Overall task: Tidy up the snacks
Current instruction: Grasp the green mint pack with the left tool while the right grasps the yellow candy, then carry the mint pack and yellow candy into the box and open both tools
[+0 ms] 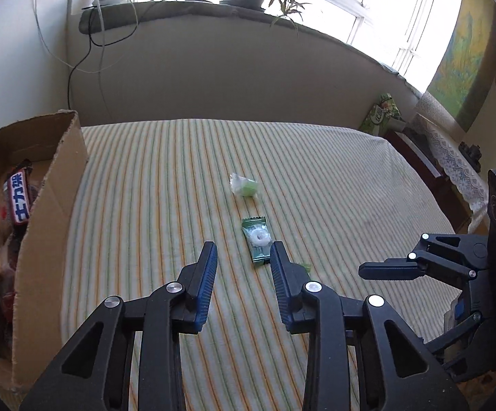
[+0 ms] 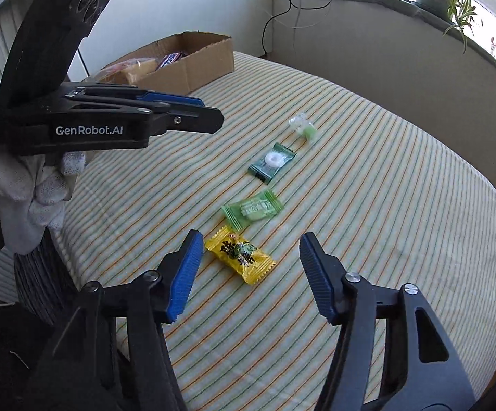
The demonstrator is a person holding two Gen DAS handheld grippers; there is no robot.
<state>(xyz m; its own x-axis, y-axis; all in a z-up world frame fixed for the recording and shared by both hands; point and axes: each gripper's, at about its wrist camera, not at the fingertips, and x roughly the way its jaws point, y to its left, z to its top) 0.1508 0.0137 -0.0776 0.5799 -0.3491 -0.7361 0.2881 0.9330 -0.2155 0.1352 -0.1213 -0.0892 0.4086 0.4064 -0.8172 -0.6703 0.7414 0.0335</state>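
Right wrist view shows my right claw (image 2: 251, 251) spread wide with nothing between its fingers, hovering over the striped cloth on the counter (image 2: 402, 239). A yellow candy (image 2: 240, 254) lies flat just ahead of the gap, closer to my left finger. From it a row of sweets runs toward one o'clock: a light green candy (image 2: 253, 209), then a dark green mint with a white ring showing through its wrapper (image 2: 271, 162), then a small clear-wrapped green sweet (image 2: 303, 129) farthest out. Each one sits apart from the next, none touching.

My left claw (image 2: 210, 121) comes in from nine o'clock in this view, seen side-on above the cloth, held by a white-gloved hand (image 2: 32, 188). Behind it, at eleven o'clock, a cardboard box (image 2: 196, 65) stands on the counter with several packaged snacks inside.

From the left wrist view, my left claw (image 1: 243, 257) is parted and empty, with the dark green mint (image 1: 257, 239) lying just past its tips near the right finger. The clear-wrapped green sweet (image 1: 244, 186) is farther out at twelve o'clock. The cardboard box (image 1: 52, 212) is at nine o'clock, a chocolate bar (image 1: 20, 193) visible inside. My right claw (image 1: 388, 270) shows side-on at three o'clock.
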